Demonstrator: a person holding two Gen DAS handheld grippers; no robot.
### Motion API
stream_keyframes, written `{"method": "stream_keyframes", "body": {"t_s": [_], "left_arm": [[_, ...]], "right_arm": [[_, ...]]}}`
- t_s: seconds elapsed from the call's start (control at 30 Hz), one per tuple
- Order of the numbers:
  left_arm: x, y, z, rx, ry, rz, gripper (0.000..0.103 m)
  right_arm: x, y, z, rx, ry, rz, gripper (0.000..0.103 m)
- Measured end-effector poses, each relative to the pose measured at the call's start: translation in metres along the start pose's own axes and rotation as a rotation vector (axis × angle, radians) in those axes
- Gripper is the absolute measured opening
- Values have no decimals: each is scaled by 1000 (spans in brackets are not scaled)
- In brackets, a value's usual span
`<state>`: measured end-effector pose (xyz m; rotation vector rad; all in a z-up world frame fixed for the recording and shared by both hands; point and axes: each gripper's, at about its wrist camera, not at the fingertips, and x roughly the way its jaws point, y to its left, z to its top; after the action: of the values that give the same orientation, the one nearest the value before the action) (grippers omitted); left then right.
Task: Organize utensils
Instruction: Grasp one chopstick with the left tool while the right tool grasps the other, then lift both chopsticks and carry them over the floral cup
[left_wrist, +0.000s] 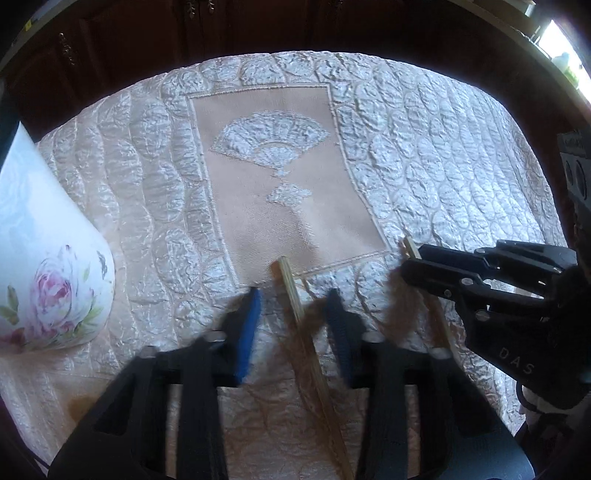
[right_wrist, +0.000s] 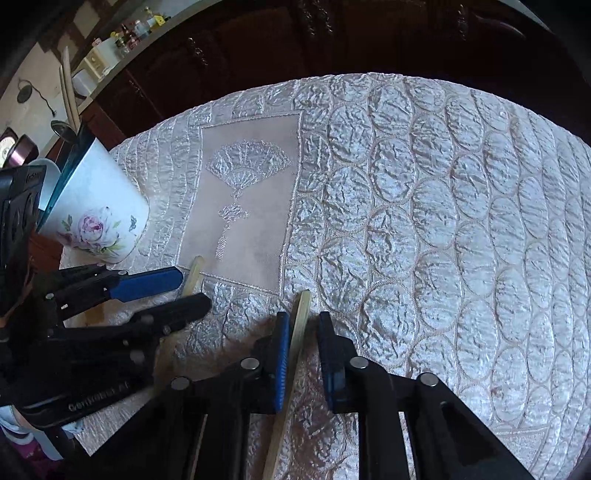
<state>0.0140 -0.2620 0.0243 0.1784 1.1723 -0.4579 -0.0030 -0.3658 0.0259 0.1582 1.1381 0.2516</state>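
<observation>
Left gripper (left_wrist: 294, 293): jaws open, set astride left stick (left_wrist: 286, 275), which is laid flat on cloth (left_wrist: 443, 147); no pad is pressed on it. Right gripper (right_wrist: 304, 316): jaws nearly closed about right stick (right_wrist: 301, 310); one pad is touched, a sliver of gap is left at the other, so nothing is gripped yet. Both sticks are judged yet to be lifted and put in cup (left_wrist: 55, 288), far left. Part is judged done: stored sticks (right_wrist: 68, 92) standing in the cup are shown by the right view only; in the left view its mouth is cut off.
</observation>
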Motion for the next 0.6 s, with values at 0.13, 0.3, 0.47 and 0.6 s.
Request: {"method": "stream_keyframes", "body": {"t_s": [0.13, 0.3, 0.47, 0.6], "left_arm": [[-6, 5, 0, -9, 6, -63, 8], [-41, 12, -7, -20, -59, -126, 5], [-83, 12, -19, -12, -136, -164, 5], [-123, 14, -29, 4, -211, -182, 5]], "right_arm": [[-4, -2, 0, 11, -13, 19, 7], [-35, 2, -2, 31, -94, 95, 6], [-71, 19, -4, 6, -172, 121, 6], [-100, 35, -5, -47, -229, 133, 6]]}}
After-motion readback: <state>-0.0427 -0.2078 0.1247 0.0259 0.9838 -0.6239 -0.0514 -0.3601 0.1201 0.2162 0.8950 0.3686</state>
